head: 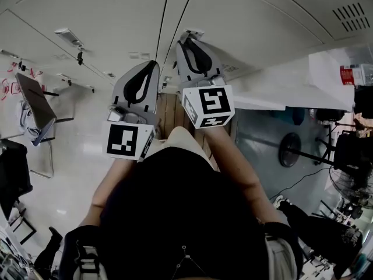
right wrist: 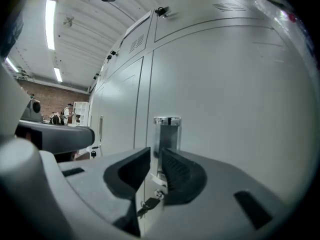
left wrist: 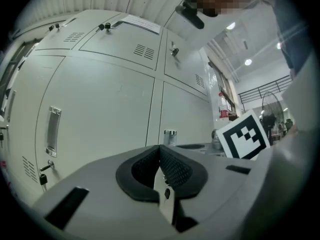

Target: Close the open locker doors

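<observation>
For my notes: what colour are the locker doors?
Pale grey; the locker doors show best in the right gripper view.

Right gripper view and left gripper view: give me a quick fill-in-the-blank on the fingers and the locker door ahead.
The right gripper has its fingers slightly ___.
The metal ___ on the locker door shows through their gap.
Below it, a ___ is in the lock.
The left gripper has its fingers ___, nothing between them.
Missing: apart; handle; key; together.

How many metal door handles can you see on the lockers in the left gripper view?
2. A tall handle on the lower left door, and a second handle on the lower right door, its bottom hidden. Another may sit at the dark left edge.
</observation>
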`<action>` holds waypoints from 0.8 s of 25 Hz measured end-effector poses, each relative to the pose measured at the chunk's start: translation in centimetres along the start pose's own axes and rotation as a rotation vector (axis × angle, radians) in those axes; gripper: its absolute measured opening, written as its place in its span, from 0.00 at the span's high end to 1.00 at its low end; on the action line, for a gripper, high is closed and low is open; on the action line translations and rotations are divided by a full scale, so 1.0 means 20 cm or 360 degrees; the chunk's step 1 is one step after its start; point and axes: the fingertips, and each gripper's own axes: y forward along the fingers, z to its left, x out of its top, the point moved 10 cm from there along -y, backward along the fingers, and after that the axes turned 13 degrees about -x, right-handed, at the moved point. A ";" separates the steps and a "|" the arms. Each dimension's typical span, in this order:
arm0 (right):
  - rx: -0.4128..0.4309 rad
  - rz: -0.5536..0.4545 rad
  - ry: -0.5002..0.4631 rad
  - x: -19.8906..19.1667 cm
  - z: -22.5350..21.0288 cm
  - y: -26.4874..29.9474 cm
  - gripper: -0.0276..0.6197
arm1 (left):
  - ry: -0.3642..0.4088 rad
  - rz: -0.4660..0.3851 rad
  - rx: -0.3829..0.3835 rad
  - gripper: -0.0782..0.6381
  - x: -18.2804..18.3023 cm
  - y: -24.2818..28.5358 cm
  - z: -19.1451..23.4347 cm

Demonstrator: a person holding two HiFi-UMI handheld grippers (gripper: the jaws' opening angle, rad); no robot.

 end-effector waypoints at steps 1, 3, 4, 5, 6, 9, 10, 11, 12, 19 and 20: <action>-0.0004 -0.0011 0.0014 0.00 -0.01 -0.01 0.86 | 0.0005 0.0002 0.0020 0.89 0.00 -0.02 -0.01; 0.0003 -0.0029 0.0034 0.01 -0.02 -0.05 0.87 | 0.0020 0.0001 0.0050 0.89 0.01 -0.05 -0.04; 0.0009 -0.0041 0.0040 0.01 -0.02 -0.07 0.87 | 0.0027 -0.0001 0.0061 0.89 0.01 -0.07 -0.06; 0.0011 -0.0058 0.0044 0.02 -0.03 -0.10 0.87 | 0.0035 -0.0005 0.0070 0.89 0.02 -0.08 -0.09; 0.0007 -0.0079 0.0047 0.03 -0.04 -0.14 0.87 | 0.0042 -0.0009 0.0077 0.89 0.03 -0.09 -0.11; -0.0029 -0.0148 0.0053 0.04 -0.11 -0.29 0.95 | 0.0069 -0.0025 0.0081 0.89 0.05 -0.10 -0.21; -0.0047 -0.0167 0.0055 0.05 -0.14 -0.35 0.95 | 0.0081 -0.0031 0.0077 0.89 0.06 -0.10 -0.25; -0.0071 -0.0186 0.0055 0.06 -0.17 -0.41 0.95 | 0.0093 -0.0036 0.0072 0.89 0.07 -0.10 -0.30; -0.0099 -0.0207 0.0053 0.07 -0.22 -0.48 0.95 | 0.0105 -0.0041 0.0064 0.89 0.08 -0.09 -0.34; -0.0315 -0.0331 0.0010 0.12 -0.52 -1.00 0.95 | 0.0178 -0.0045 -0.0017 0.89 0.13 -0.08 -0.75; -0.0333 -0.0340 0.0001 0.12 -0.55 -1.07 0.95 | 0.0189 -0.0044 -0.0021 0.89 0.13 -0.09 -0.81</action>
